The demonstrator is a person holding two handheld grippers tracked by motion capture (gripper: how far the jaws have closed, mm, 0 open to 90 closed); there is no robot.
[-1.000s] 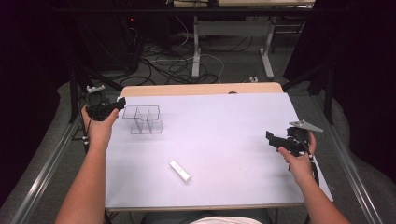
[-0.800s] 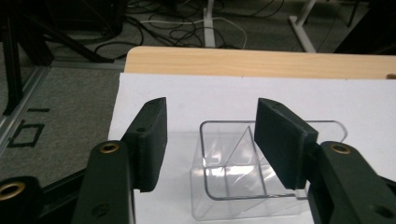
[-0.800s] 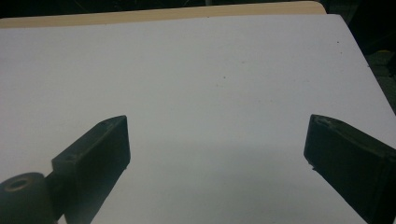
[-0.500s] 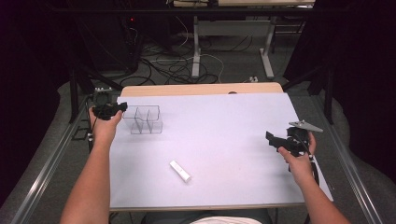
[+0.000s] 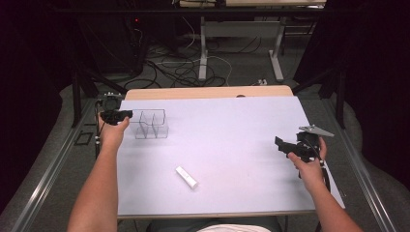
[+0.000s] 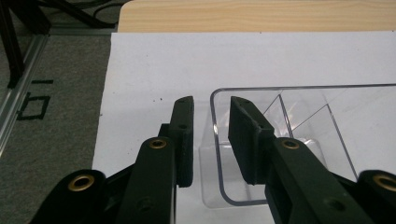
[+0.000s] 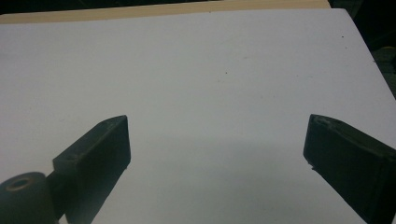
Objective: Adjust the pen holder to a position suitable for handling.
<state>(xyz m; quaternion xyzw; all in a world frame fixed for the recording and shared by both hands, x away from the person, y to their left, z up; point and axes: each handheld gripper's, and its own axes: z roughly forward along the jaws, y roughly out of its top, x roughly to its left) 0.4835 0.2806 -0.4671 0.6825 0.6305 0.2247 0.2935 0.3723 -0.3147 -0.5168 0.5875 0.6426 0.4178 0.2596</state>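
A clear plastic box with dividers (image 5: 151,124) stands at the far left of the white table sheet (image 5: 232,121). My left gripper (image 5: 126,115) is at the box's left end. In the left gripper view the clear box (image 6: 303,116) has its near wall between the jaws, one jaw outside and one inside, with a narrow gap left on each side; the left gripper (image 6: 211,105) is open. A small white tube (image 5: 186,177) lies alone near the front middle. My right gripper (image 5: 280,143) hovers at the right edge, and the right gripper (image 7: 217,140) stands wide open over bare sheet.
A strip of wooden tabletop (image 5: 208,92) shows beyond the sheet. Metal frame rails (image 5: 58,164) run along both sides of the table. Cables and desk legs (image 5: 203,58) lie on the floor behind.
My left gripper has edged a little right, onto the box's left wall. The box, the white tube and the right gripper have stayed put.
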